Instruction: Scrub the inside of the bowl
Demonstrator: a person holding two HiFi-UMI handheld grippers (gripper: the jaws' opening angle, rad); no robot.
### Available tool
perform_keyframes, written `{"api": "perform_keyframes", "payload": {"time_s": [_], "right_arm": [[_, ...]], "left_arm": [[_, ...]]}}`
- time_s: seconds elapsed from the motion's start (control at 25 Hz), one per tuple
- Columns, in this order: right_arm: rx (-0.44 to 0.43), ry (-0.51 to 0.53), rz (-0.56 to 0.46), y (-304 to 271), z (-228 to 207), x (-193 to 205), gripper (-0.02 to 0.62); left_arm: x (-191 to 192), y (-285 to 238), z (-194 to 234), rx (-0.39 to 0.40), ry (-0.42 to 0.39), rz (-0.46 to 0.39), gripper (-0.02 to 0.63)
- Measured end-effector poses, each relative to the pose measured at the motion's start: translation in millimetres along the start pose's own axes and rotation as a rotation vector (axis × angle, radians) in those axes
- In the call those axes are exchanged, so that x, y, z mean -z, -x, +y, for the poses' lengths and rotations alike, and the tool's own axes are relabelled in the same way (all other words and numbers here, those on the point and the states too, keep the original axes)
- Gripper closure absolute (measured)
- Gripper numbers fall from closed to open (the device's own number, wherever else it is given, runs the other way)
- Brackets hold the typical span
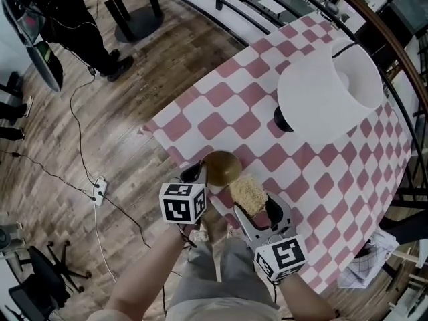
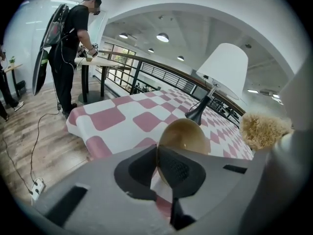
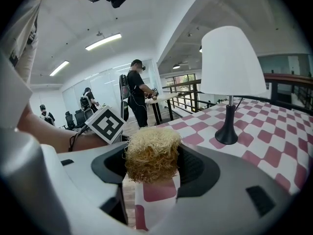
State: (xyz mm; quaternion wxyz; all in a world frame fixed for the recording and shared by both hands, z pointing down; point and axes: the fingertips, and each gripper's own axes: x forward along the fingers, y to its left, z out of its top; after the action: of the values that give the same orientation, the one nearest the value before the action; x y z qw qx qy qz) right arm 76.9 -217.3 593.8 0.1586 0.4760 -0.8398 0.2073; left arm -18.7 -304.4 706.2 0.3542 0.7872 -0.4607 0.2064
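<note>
A brown bowl (image 1: 222,167) sits near the front corner of the checked table. My left gripper (image 1: 202,177) is shut on its near rim, and in the left gripper view the rim of the bowl (image 2: 184,134) stands clamped between the dark pads of my left gripper (image 2: 157,161). To its right, my right gripper (image 1: 255,204) is shut on a straw-coloured fibre scrubber (image 1: 248,193). The right gripper view shows the scrubber (image 3: 151,153) held above the table's edge by my right gripper (image 3: 152,164). Scrubber and bowl are close but apart.
A lamp with a white shade (image 1: 331,92) and black base (image 1: 283,120) stands behind the bowl on the pink-and-white cloth (image 1: 321,172). A railing (image 1: 374,25) runs beyond the table. A power strip (image 1: 99,190) and cables lie on the wooden floor. A person (image 2: 73,38) stands at another table.
</note>
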Motion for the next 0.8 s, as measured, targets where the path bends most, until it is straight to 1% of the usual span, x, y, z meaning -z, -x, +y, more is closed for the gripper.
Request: {"api": "perform_keyframes", "payload": {"time_s": [0.16,0.28,0.44,0.6,0.8], "right_arm": [[-0.001,0.010,-0.020,8,6,-13,0.327],[-0.026,0.024,-0.044,19,18,-34,0.327],[-0.064,0.058,-0.103,39,41,-68,0.327],[-0.084,0.086,-0.171,63,64,-98,0.327],[-0.118,0.145,-0.234,87,91,-130,0.327]], "left_arm": [[-16,17,-16,0.028,-0.051,-0.033,0.581],[-35,37,-28,0.039,-0.082,-0.067,0.581],[-78,80,-52,0.039,-0.159,-0.162,0.581],[-110,122,-76,0.059,-0.211,-0.201,0.581],[-147,185,-97,0.044,-0.275,-0.301,0.581]]}}
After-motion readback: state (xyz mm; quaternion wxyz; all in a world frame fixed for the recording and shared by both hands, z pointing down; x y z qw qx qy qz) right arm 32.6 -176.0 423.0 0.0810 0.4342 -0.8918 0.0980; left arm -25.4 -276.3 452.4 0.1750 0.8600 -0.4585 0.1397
